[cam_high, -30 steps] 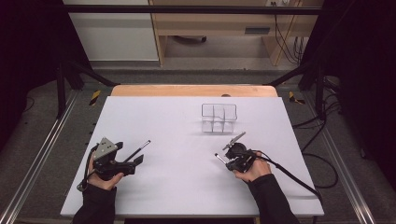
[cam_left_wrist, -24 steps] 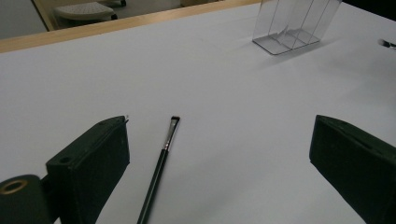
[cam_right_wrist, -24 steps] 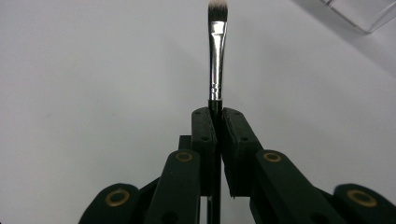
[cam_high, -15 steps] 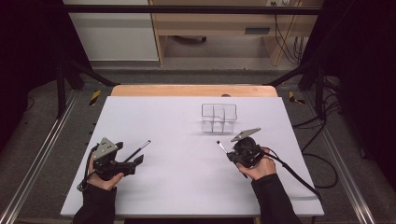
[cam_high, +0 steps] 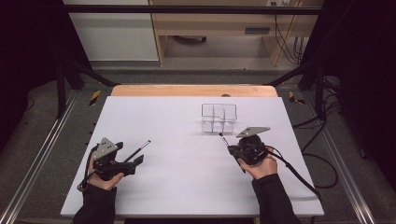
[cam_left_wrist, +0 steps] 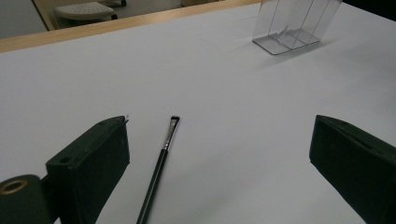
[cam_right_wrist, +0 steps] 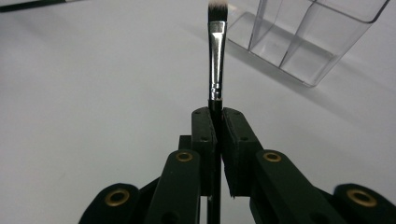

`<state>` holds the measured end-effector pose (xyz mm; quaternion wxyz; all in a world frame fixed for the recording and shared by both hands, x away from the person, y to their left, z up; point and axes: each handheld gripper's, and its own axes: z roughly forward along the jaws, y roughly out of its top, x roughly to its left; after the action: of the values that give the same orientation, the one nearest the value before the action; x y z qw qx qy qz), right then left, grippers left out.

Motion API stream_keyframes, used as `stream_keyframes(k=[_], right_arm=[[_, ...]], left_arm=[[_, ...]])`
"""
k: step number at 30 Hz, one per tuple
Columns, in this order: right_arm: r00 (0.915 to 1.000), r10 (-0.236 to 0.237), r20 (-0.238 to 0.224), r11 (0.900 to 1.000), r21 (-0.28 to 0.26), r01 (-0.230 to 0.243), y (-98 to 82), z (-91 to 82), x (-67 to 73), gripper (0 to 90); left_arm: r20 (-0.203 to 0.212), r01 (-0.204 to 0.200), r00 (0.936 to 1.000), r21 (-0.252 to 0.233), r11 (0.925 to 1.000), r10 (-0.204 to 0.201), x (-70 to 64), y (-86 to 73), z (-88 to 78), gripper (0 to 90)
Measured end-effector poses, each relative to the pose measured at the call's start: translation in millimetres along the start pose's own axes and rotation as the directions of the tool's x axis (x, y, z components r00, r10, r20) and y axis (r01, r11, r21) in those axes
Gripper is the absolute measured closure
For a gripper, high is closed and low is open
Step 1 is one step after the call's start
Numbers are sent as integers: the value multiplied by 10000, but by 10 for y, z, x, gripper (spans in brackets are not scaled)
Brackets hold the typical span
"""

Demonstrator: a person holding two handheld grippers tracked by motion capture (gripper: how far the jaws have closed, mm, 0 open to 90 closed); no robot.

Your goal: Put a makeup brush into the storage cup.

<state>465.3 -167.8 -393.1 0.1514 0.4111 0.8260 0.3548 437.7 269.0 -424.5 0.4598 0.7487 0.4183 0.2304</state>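
A clear divided organizer (cam_high: 219, 117) stands on the white table top (cam_high: 187, 191), right of centre toward the back. My right gripper (cam_high: 232, 148) is held just in front of it, shut on the black handle of a small flat brush (cam_high: 224, 139). In the right gripper view the jaws (cam_right_wrist: 218, 116) pinch that brush (cam_right_wrist: 216, 56), and its bristles point at the organizer (cam_right_wrist: 303, 42). A second thin black brush (cam_high: 140, 150) lies on the table at the left. My left gripper (cam_high: 136, 161) rests open beside it. In the left gripper view this brush (cam_left_wrist: 161, 161) lies near the left jaw, untouched.
A wooden strip (cam_high: 191, 90) runs along the table's far edge. A black cable (cam_high: 299, 172) trails from the right gripper over the table's right side. Metal rails flank the table, and a cabinet and shelf stand behind it.
The right gripper has risen off the table with the brush and shifted right, toward the organizer. The left gripper and the brush beside it have not moved.
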Motion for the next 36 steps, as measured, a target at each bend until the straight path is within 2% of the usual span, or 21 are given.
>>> stream_keyframes(k=[1, 5, 7, 15, 18, 19, 29, 31, 32, 33, 34, 36], right_arm=[[10000, 85, 31, 9995, -305, -84, 2, -19, -3, 845], [9997, 224, 107, 9972, -721, -216, 10, -49, -6, 845], [9992, 360, 145, 9932, -1111, -342, 17, -80, -17, 846], [9978, 648, 170, 9797, -1910, -604, 31, -155, -31, 845], [9969, 755, 198, 9722, -2235, -692, 38, -192, -44, 846], [9963, 838, 206, 9670, -2432, -763, 43, -216, -54, 846], [9936, 1100, 252, 9472, -3057, -971, 70, -277, -84, 846], [9922, 1201, 320, 9371, -3337, -1026, 87, -292, -88, 846], [9922, 1201, 320, 9371, -3337, -1026, 87, -292, -88, 846], [9912, 1273, 364, 9286, -3556, -1063, 102, -304, -87, 846], [9912, 1273, 364, 9286, -3556, -1063, 102, -304, -87, 846], [9903, 1337, 383, 9193, -3780, -1095, 116, -316, -87, 846]], left_arm=[[0, -1, 10000, 3, 10000, 1, -2, -1, 2, 43], [1, -6, 10000, 6, 10000, 6, -3, -1, 3, 43], [3, 1, 10000, 2, 10000, -1, -4, -2, 3, 43], [2, 11, 10000, 4, 10000, -11, -2, -3, 3, 43], [2, 19, 10000, -2, 10000, -19, -2, -3, 2, 43], [3, 19, 10000, -2, 10000, -19, -2, -3, 3, 43], [-3, 29, 10000, -4, 10000, -29, -3, -5, 5, 43], [0, 31, 10000, -6, 10000, -31, -2, -5, 5, 43], [0, 34, 10000, -6, 10000, -34, -2, -5, 5, 43], [2, 27, 10000, -4, 10000, -27, -3, -5, 5, 43], [2, 27, 10000, -4, 10000, -27, -3, -5, 5, 43], [2, 19, 10000, 4, 10000, -19, -5, -5, 7, 43]])
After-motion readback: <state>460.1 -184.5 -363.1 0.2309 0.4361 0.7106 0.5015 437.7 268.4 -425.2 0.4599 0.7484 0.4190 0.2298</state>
